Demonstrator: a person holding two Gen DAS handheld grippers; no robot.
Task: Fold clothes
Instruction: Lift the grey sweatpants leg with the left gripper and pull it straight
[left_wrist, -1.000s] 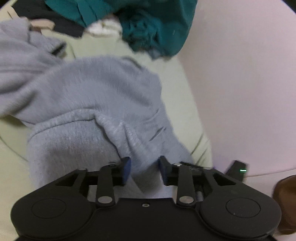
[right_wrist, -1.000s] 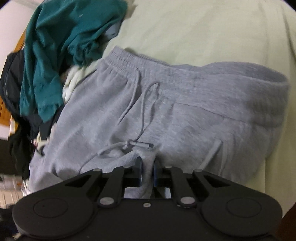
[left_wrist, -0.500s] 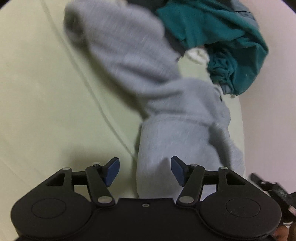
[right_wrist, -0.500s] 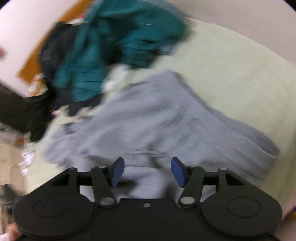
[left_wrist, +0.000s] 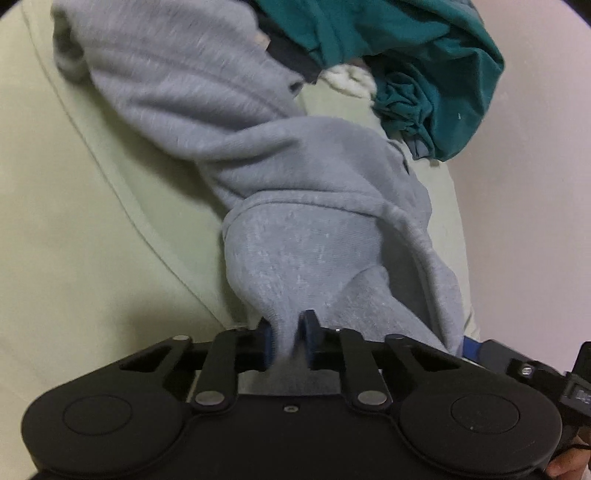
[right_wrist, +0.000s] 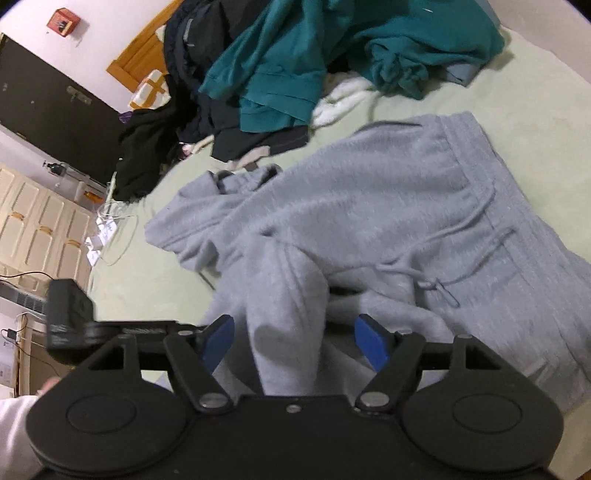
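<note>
Our left gripper (left_wrist: 287, 338) is closing on a fold at the leg end of the grey sweatpants (left_wrist: 306, 206), and the pads already pinch the cloth. Our right gripper (right_wrist: 294, 341) is opening, with a ridge of the same sweatpants between its blue pads but not pressed. The sweatpants lie crumpled on the green bed (right_wrist: 517, 85), near the pile of teal clothes (right_wrist: 295, 62). We think the pinch is small, so the fabric may slip out when pulled. The loose drawstring (right_wrist: 439, 273) may also catch and twist the fold.
</note>
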